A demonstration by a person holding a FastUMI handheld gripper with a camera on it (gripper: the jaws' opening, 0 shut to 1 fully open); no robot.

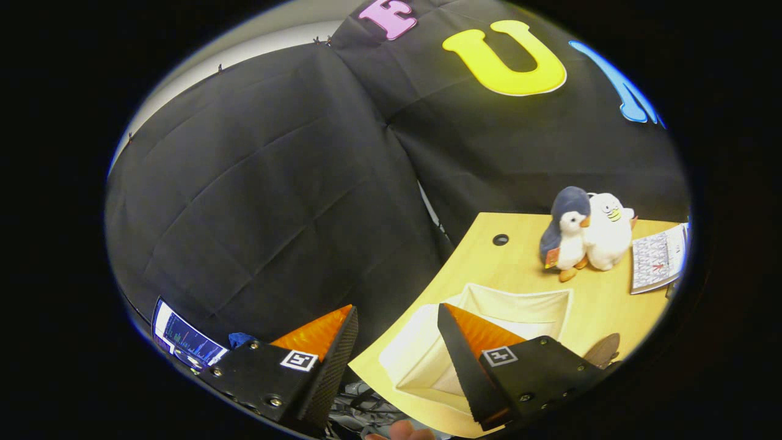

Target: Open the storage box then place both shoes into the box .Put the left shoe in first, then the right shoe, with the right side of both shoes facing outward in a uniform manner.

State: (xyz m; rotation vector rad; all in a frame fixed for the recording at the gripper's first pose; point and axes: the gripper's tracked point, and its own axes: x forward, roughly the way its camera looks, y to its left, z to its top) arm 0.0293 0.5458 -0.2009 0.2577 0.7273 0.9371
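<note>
My gripper (pixel 396 307) is open, its two black and orange fingers wide apart with nothing between them. It hangs tilted above the near corner of a wooden table (pixel 482 263). The cream fabric storage box (pixel 415 354) lies on that table just beyond the right finger (pixel 470 342), which covers part of it. Its top looks open, showing a pale inside. To the right of the box, past the right finger, a brown rounded piece (pixel 603 349) that may be a shoe peeks out; most of it is hidden.
A grey and white plush penguin (pixel 567 232) and a white plush toy (pixel 610 231) stand at the table's far side. Right of them lies a printed booklet (pixel 658 258). A lit screen (pixel 183 339) sits beyond the left finger. Fingertips of a hand (pixel 406 431) show below the gripper.
</note>
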